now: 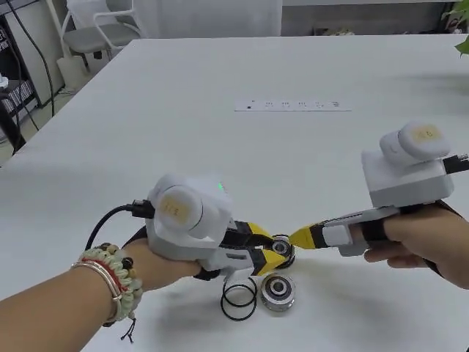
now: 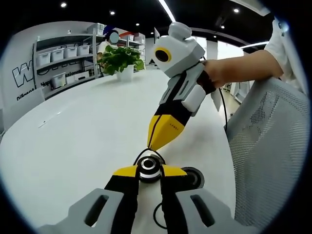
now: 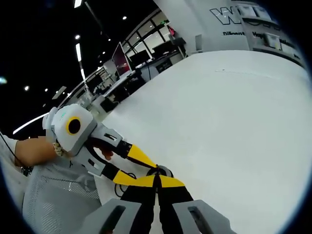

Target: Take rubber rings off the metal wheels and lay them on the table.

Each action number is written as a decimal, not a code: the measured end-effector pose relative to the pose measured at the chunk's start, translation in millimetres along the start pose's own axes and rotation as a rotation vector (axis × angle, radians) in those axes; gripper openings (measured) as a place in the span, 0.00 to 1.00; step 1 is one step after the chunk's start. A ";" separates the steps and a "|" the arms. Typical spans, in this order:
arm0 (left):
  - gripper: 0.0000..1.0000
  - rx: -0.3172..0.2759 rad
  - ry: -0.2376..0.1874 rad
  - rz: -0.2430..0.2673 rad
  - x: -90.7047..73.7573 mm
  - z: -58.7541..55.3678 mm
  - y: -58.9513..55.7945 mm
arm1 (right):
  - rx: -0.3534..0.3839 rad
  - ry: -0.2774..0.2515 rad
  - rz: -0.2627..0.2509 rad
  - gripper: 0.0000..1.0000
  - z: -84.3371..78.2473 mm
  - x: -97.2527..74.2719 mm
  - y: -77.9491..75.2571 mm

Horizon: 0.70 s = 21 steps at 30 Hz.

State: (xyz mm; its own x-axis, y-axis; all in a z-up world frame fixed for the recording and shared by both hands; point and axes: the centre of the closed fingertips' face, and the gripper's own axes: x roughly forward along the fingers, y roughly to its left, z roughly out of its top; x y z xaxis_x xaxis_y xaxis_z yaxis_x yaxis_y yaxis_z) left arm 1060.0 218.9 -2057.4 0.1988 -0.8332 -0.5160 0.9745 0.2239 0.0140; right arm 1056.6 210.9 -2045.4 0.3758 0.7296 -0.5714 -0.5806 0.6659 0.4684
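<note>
1. First wheel (image 1: 283, 250): between the fingers of the left gripper (image 1: 275, 248), near centre.
2. Right gripper (image 1: 294, 236): meets it from the right.
3. Second wheel (image 1: 278, 288): on the surface (image 1: 220, 154), just before the first.
4. Rubber rings (image 1: 239, 298): just left of the second wheel.
5. Socket strip (image 1: 292, 105): well behind.

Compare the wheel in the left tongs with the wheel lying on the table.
The held wheel is clamped between the left tongs; the loose wheel lies flat on the table, untouched. The held wheel carries a black rubber ring that the right tongs pinch and stretch; the loose wheel looks bare, two rings beside it. Both are round metal wheels with dark centres.
</note>
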 end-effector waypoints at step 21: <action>0.47 0.010 -0.067 -0.064 -24.4 37.6 -11.2 | -0.028 -0.023 0.019 0.00 9.6 -2.0 8.7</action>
State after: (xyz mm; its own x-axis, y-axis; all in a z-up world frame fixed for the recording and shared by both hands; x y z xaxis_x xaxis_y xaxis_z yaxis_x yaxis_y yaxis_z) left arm 1048.2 217.7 -2012.7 0.1422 -0.8778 -0.4575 0.9864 0.1643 -0.0086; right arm 1057.7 216.8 -2033.7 0.3810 0.7458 -0.5465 -0.6074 0.6475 0.4602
